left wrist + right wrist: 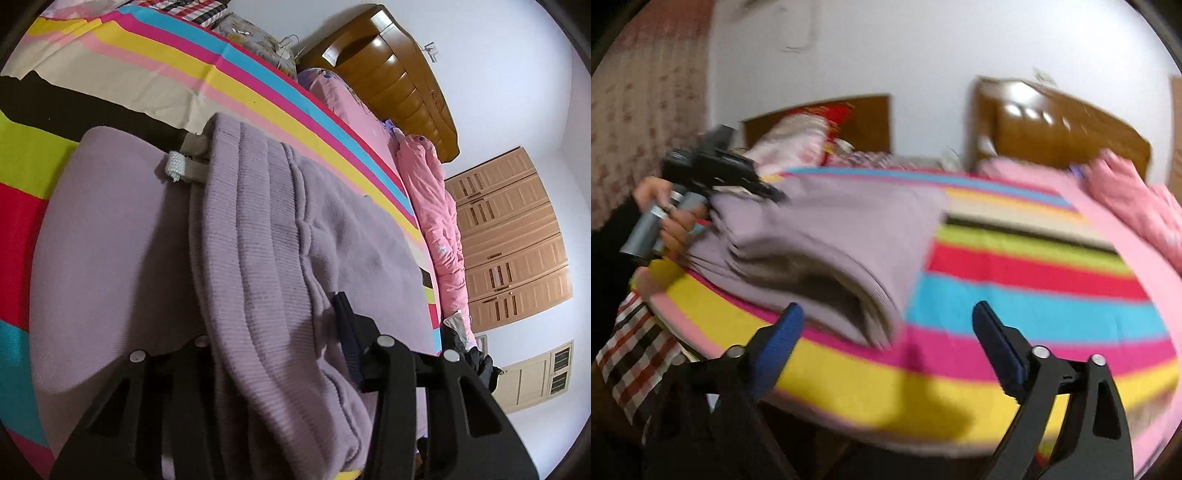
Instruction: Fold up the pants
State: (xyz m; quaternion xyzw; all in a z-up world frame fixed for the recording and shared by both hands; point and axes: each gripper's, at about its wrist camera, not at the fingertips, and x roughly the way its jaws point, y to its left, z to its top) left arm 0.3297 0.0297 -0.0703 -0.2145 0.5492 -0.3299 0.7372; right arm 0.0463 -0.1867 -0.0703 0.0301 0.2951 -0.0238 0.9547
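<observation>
Left wrist view: left claw clamped on bunched waistband of lilac pants, lying folded on striped bed; right claw wide open, empty, beside them; folding looks mostly done, final fold or tidy left
</observation>
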